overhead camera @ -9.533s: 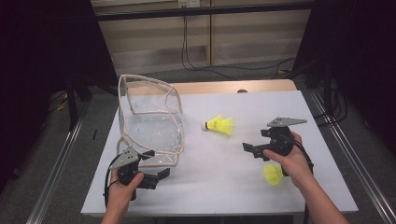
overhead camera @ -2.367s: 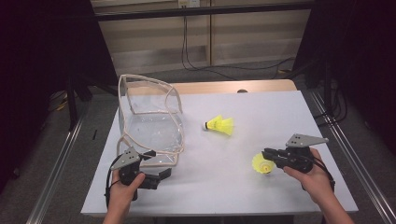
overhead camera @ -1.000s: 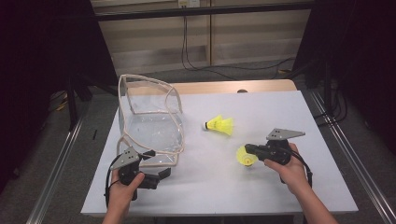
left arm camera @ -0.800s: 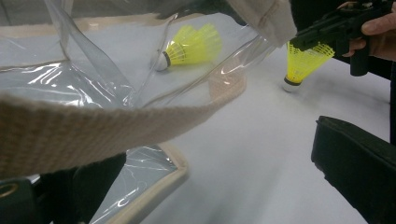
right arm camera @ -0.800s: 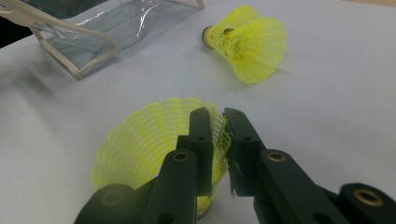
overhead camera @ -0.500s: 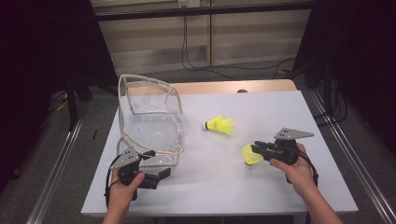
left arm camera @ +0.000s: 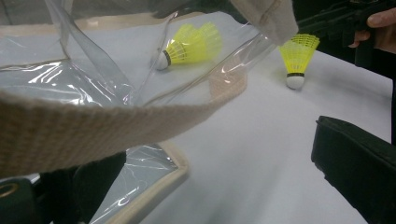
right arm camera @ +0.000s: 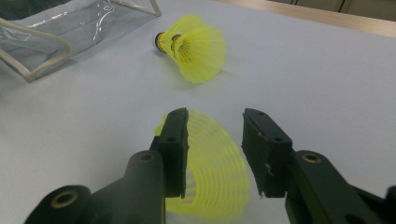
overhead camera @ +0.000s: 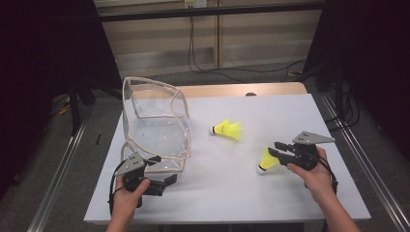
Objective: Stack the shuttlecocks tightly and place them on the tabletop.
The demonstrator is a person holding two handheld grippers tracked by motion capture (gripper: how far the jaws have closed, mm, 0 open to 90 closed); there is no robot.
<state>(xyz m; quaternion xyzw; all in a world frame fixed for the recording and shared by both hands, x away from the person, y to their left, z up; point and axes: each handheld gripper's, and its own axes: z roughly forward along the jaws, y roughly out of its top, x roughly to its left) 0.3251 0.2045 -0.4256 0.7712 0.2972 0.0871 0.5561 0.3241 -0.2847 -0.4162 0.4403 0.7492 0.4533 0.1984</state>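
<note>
The right gripper has a yellow shuttlecock by the rim of its skirt, over on the right side of the white table. In the right gripper view the mesh skirt sits between the two black jaws: the left jaw is pressed to the rim, while the other looks to stand slightly off it, so I'd call it a light, partial pinch at best. In the high view the cork end points down, at or just above the table.

The second shuttlecock lies on its side near the middle of the table, well apart from the gripper. The clear plastic bag with tan webbing trim stands on the left, its mouth up. The left gripper rests at the bag's near edge; its view shows the webbing strip lying across between the jaws, which stand wide, with one jaw behind the plastic.

If this shuttlecock is bound for the bag, I'd say the grip should be firmed gently first, since the skirt is springy and crushes easily. Then carry it high enough to clear the webbing rim, cork down, and let go only once it is well inside the mouth. The left gripper would do well to steady that rim.
</note>
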